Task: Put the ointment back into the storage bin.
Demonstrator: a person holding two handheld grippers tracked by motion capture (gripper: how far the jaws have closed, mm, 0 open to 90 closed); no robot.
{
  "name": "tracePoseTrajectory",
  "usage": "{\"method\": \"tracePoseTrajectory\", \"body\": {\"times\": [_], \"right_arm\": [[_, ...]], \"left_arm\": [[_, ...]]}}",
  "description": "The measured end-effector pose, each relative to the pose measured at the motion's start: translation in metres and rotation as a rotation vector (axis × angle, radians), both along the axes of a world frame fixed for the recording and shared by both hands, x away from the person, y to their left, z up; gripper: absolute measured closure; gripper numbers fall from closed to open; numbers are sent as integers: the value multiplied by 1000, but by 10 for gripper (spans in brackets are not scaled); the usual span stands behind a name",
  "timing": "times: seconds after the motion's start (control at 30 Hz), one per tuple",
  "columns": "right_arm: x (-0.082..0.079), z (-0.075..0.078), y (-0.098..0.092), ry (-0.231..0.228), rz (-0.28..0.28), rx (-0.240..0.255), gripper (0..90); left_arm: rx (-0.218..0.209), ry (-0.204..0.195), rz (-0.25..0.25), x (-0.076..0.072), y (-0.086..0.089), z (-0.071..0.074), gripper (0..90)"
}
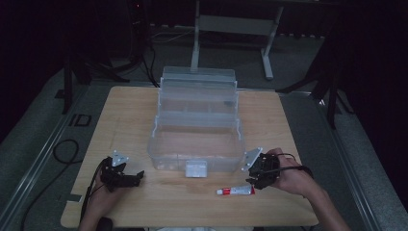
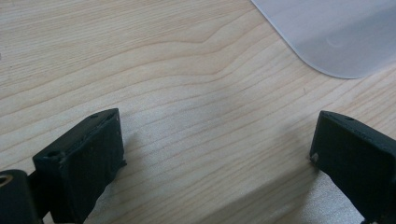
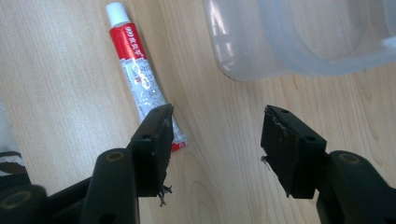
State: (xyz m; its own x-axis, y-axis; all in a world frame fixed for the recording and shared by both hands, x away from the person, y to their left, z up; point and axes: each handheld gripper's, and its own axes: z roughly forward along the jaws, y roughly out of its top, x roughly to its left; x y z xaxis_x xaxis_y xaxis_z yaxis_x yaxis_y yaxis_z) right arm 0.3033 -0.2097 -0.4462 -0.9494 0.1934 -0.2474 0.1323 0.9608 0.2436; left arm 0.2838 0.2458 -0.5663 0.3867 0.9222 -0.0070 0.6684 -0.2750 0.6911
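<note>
A small red and white glue tube (image 1: 235, 191) lies flat on the wooden table (image 1: 125, 120), in front of a clear plastic tiered box (image 1: 197, 120) with its trays spread open. My right gripper (image 1: 252, 183) hovers just right of the tube's flat end. In the right gripper view the tube (image 3: 137, 70) runs up to the left, its crimped end passing under the left jaw, and my right gripper (image 3: 217, 135) is open with bare wood between the jaws. My left gripper (image 1: 139, 175) rests near the table's front left, open over bare wood (image 2: 217, 140).
The box's rounded lower corner (image 3: 243, 51) sits close ahead of the right jaws, and another corner (image 2: 336, 37) lies ahead of the left gripper. A white latch (image 1: 196, 169) sticks out from the box's front. Cables trail on the floor at the left.
</note>
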Motion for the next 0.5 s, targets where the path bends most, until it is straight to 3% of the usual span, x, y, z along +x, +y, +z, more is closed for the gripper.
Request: {"method": "tracePoseTrajectory", "body": {"times": [0.5], "right_arm": [[-5, -20, 20, 41, 73, -72, 485]], "left_arm": [[0, 0, -1, 0, 0, 0, 31]]}}
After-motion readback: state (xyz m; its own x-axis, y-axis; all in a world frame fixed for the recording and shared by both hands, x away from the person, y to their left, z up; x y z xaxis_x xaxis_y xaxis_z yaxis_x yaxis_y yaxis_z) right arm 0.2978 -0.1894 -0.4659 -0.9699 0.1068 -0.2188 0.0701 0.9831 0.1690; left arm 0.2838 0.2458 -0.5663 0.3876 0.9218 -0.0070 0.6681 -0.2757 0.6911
